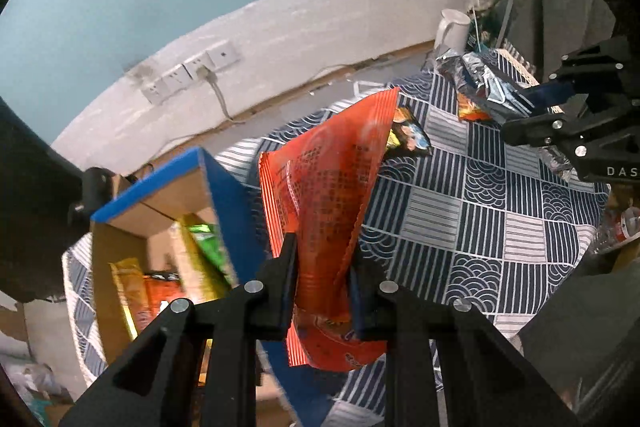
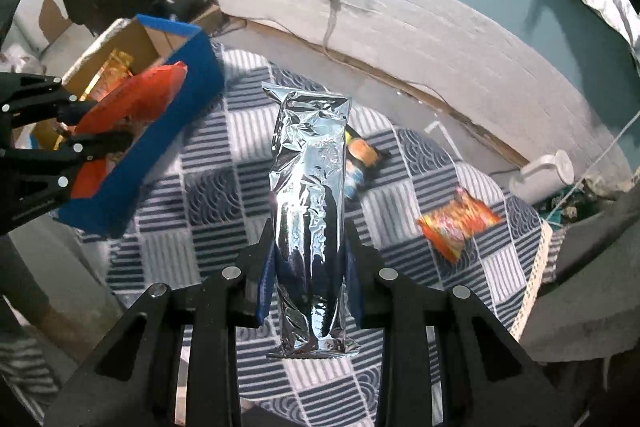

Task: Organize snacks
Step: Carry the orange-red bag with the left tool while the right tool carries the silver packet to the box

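Left tool [image 1: 322, 283] pinching a crinkly orange packet [image 1: 324, 187], right tool [image 2: 310, 267] a creased silver foil pouch [image 2: 310, 195].

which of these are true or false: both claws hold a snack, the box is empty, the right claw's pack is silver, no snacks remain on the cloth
1. Both claws hold a snack: true. The left claw grips an orange packet; the right claw grips a foil pack.
2. The blue box is empty: false, packets lie inside.
3. The right claw's pack is silver: true.
4. No snacks remain on the checked cloth: false, an orange snack bag and another small packet lie there.
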### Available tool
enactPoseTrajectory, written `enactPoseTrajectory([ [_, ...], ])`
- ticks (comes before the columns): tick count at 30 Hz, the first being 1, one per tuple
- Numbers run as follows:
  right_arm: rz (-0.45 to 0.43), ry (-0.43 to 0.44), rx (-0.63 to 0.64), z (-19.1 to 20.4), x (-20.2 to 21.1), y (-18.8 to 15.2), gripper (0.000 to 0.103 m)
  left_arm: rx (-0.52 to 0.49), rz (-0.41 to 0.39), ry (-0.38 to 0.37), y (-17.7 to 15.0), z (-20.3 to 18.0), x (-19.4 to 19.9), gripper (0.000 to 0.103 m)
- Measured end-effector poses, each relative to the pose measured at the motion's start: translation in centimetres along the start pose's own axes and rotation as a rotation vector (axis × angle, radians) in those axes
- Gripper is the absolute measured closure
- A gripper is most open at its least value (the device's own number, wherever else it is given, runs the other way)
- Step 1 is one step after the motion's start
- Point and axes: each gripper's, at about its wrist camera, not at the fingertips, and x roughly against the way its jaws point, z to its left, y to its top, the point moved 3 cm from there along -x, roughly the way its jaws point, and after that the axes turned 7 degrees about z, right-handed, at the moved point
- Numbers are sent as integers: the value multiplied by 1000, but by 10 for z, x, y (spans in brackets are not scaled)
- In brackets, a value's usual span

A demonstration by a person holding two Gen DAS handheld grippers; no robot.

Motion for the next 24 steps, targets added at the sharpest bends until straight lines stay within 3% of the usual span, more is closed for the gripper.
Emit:
enactPoseTrajectory([
  [10,-11,57,81,55,2,39,75,28,-36,54,-14,46,22,81],
  [24,42,136,177,133,-23,89,75,152,4,96,-62,127,9,81],
])
